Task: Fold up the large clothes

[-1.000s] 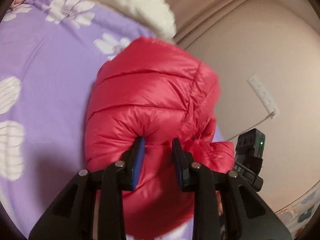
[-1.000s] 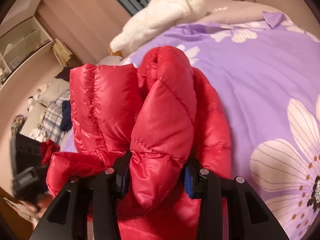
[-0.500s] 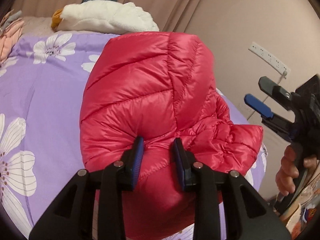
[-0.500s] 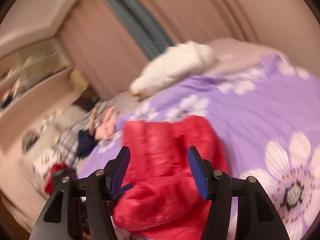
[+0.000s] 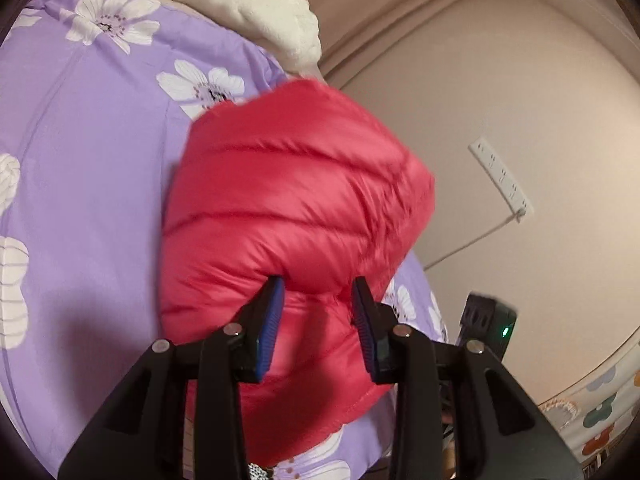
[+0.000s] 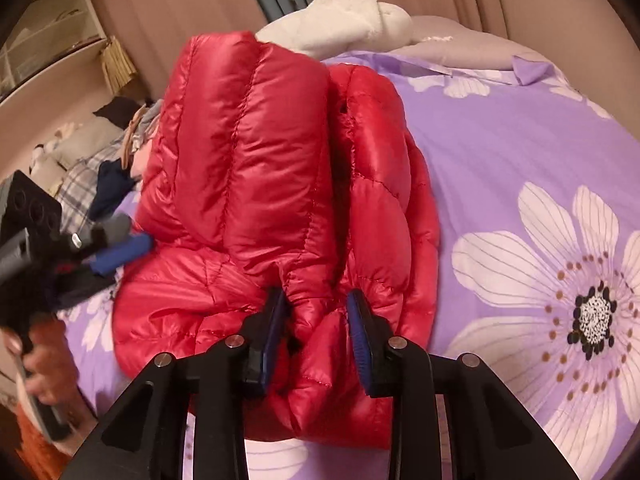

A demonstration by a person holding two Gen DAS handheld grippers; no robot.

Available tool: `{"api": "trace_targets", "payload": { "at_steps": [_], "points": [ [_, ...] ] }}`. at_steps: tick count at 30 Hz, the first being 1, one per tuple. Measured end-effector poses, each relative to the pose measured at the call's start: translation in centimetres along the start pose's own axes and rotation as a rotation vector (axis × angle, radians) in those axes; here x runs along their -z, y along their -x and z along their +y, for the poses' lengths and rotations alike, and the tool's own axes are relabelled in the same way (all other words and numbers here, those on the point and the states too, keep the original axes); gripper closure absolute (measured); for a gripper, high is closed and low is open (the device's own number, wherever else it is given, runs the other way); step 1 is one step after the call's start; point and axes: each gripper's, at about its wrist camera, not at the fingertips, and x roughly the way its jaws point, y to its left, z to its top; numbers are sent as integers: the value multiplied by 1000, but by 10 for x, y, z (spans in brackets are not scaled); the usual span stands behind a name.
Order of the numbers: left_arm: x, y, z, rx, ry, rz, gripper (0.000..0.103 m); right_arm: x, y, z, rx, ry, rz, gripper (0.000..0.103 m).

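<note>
Jacket [image 6: 256, 184]: red quilted puffer, bundled on purple bedspread [image 6: 520, 152]. Likely light, soft, springy; shiny shell looks slick. Left gripper [image 5: 318, 312]: jaws narrow, pinching padded fold. Right gripper [image 6: 316, 320]: jaws narrow, gripping hem bulge. Best hold: stitched seams, hem.

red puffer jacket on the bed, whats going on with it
A person with a handheld gripper in each hand is folding a red puffer jacket on a purple floral bedspread. The left gripper and the right gripper each pinch a puffy fold of it at the near edge. The jacket is bunched into a thick bundle, not a flat fold. A white plush toy lies behind it.
</note>
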Motion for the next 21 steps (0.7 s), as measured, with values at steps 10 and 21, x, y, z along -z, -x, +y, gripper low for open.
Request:
{"api": "trace_targets", "payload": {
  "at_steps": [10, 21],
  "points": [
    [-1, 24, -29, -117, -83, -104, 58, 12, -11, -8, 35, -11, -18, 73],
    [28, -29, -33, -428, -287, -40, 53, 5, 8, 6, 104, -86, -20, 72]
  ]
}}
